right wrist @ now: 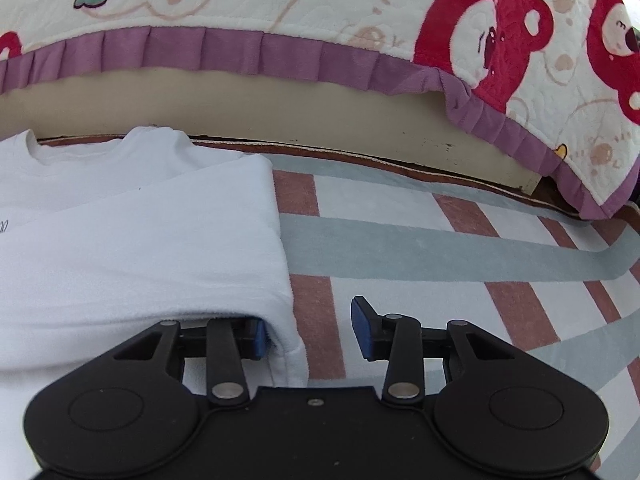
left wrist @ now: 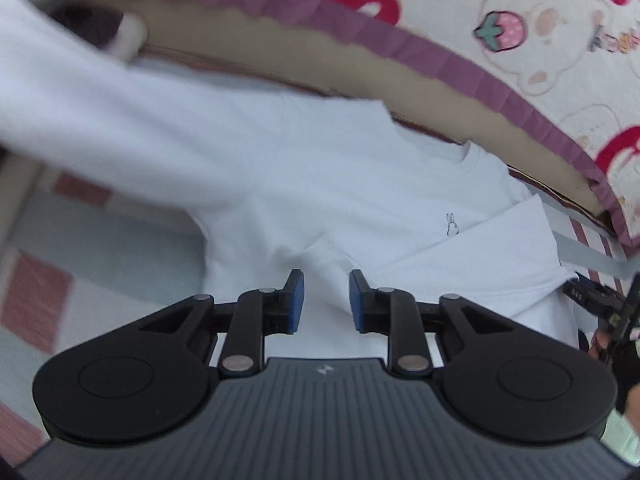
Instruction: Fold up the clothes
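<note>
- White long-sleeve shirt (left wrist: 320,184) lies face up on a checked mat (right wrist: 440,240), collar (left wrist: 472,156) toward the sofa base (right wrist: 320,116) at the top of the frame, hem toward the cameras. Long axis of the body runs bottom to top in both wrist views.
- One sleeve (right wrist: 140,240) already lies folded across the chest, running diagonally from the frame's left edge up to the shoulder in the right wrist view; its outer fold makes a straight side edge.
- The other sleeve (left wrist: 100,120) stretches out to the upper left of the left wrist frame, blurred, cuff (left wrist: 130,38) near the sofa base. Looks lifted or in motion; cannot tell what carries it.
- Left gripper (left wrist: 326,300) hovers over the lower middle of the shirt, jaws apart, nothing between them.
- Right gripper (right wrist: 308,332) sits at the shirt's folded side edge, jaws spread; left pad tucked under the cloth edge, right pad over bare mat. Not pinching. Likely placed there to take or pin that edge.
- Judgement: fold is partway, one side in, other side out.
- Quilted bear-print cover (right wrist: 480,20) with purple frill hangs above; not involved.
</note>
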Motion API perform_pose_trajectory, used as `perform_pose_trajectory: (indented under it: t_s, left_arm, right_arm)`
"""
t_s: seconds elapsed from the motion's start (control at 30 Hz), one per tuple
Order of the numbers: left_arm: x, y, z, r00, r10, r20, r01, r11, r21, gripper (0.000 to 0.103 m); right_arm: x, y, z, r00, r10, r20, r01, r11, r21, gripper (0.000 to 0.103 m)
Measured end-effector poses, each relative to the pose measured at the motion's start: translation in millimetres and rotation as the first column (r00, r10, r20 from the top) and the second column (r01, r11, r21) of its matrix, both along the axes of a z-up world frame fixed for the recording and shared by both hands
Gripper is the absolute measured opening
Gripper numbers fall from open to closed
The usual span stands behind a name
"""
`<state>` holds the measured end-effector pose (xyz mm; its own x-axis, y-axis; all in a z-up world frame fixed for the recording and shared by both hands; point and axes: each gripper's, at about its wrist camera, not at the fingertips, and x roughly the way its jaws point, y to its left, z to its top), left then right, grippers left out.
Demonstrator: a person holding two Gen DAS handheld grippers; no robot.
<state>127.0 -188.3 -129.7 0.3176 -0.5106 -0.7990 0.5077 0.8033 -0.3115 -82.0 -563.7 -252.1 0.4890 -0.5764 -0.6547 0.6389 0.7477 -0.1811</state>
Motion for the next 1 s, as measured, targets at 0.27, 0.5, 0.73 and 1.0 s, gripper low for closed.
perform_pose_trajectory:
  t_s: [0.27,0.5,0.73,1.0]
  left_arm:
    - [8,3,-4,0.989,-0.042,0.140,0.045,0.999,-0.013,0.039]
    - [-14,-42,-34,0.913,-0.296,0.282,0.269,0.954,0.129,0.065]
    - [-21,-44,-49,0.889,-0.373,0.264,0.346,0.927,0.145,0.012]
    - [-40,-21,6,0.848,-0.383,0.366,0.407,0.914,0.014,0.008]
  right_arm:
    - [-4,4,0,0.997,-0.076,0.009,0.076,0.997,0.001,0.061]
    - [-29,36,18,0.996,-0.062,-0.071,0.068,0.994,0.087,0.063]
    - [-38,55,27,0.996,-0.028,0.086,-0.006,0.930,0.366,0.063]
    - [-6,78,28,0.968,-0.076,0.239,-0.095,0.772,0.628,0.063]
